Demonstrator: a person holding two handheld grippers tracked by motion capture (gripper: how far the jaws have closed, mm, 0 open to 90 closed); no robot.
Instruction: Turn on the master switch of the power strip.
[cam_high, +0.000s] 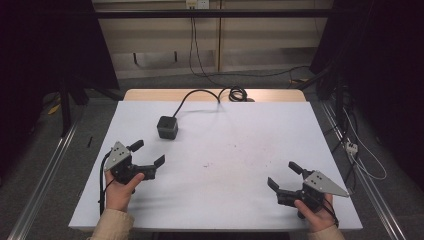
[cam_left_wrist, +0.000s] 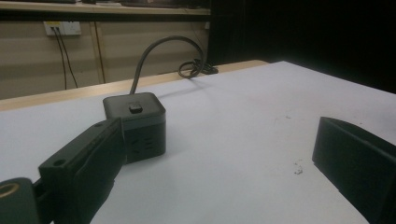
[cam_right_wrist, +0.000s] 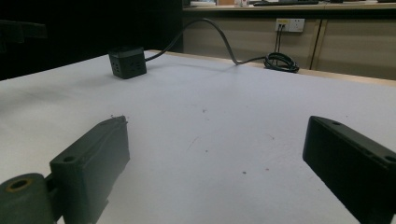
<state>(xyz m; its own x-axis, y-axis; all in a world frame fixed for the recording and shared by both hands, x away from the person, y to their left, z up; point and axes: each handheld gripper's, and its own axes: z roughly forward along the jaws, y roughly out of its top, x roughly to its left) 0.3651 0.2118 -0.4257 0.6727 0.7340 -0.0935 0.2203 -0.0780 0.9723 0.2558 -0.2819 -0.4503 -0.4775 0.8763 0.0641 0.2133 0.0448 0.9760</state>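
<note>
Black cube power strip sits on the white counter at about eleven o'clock from the counter's middle, upright, with a small button on its top face and socket holes on the side that faces the person. Its thick black cable arches off toward twelve o'clock and ends in a loose coil on the bare wooden strip at the counter's far edge.

At about seven o'clock the left hand-held gripper is held in the person's left hand, jaws spread wide with nothing between them. In the left gripper view the cube stands just past the tip of the left-side jaw; whether they touch I cannot tell.

At about five o'clock the right hand-held gripper is held in the right hand, jaws likewise spread and holding nothing. In the right gripper view the cube lies well apart, far off at eleven o'clock, with bare counter between the jaws.
</note>
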